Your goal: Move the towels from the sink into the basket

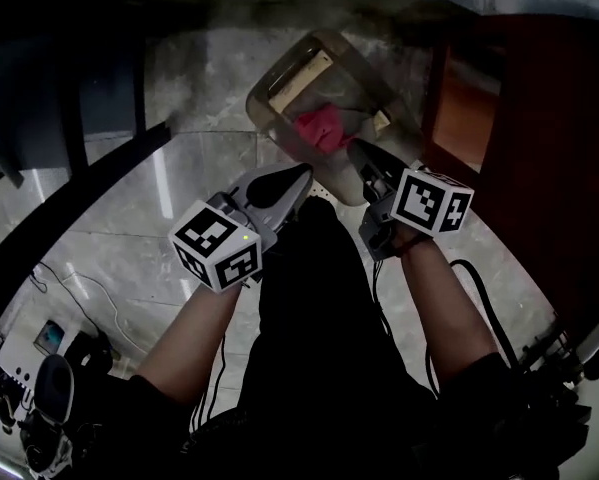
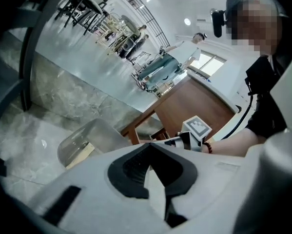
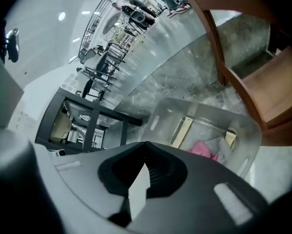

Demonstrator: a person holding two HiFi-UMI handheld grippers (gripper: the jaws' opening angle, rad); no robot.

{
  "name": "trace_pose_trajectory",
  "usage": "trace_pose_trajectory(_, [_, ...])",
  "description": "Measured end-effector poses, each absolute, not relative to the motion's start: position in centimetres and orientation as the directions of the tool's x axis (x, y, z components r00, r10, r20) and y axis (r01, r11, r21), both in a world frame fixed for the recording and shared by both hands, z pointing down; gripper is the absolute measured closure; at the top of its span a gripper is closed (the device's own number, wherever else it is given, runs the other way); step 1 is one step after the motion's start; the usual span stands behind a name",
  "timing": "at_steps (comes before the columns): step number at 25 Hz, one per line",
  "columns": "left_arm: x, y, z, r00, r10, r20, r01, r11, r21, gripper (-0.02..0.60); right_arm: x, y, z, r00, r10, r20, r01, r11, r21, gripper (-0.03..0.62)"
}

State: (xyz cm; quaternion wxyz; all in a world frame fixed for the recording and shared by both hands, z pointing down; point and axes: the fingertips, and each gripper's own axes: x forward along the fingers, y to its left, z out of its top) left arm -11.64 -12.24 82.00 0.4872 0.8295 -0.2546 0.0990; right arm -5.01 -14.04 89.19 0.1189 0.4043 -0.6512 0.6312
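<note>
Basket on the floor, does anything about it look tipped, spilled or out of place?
Nothing stands out: the basket stands upright with the pink towel crumpled inside, nothing spilled on the floor around it.

Your right gripper (image 3: 146, 146) is hanging with jaws pressed together, gripping nothing, while a pink towel (image 3: 202, 149) is lying in the clear basket (image 3: 166, 109).

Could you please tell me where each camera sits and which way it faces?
Head view: on the person's head, looking steeply down at the floor, basket and pink towel; shows forearms, left tongs, right tongs.
Left gripper view: on the left tongs, looking along their shut jaws past the basket; shows the right forearm and torso.
Right gripper view: on the right tongs, along shut jaws into the basket.
Shared: all three see the basket.
</note>
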Motion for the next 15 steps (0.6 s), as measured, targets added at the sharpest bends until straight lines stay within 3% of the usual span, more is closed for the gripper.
trace_pose_trajectory(8, [-12.7,-14.7,66.8,0.838,-0.392,0.38,-0.541,-0.501,0.676,0.584,-4.1,-18.0,72.0,-0.658,-0.594,0.463,-0.516,-0.093,-0.852,0.589])
trace_pose_trajectory(15, [-13.3,-15.2,47.6,0.817,-0.536,0.215,-0.552,-0.616,0.563,0.584,-5.3,-19.1,53.4,-0.751,-0.563,0.345,-0.528,0.198,-0.826,0.589])
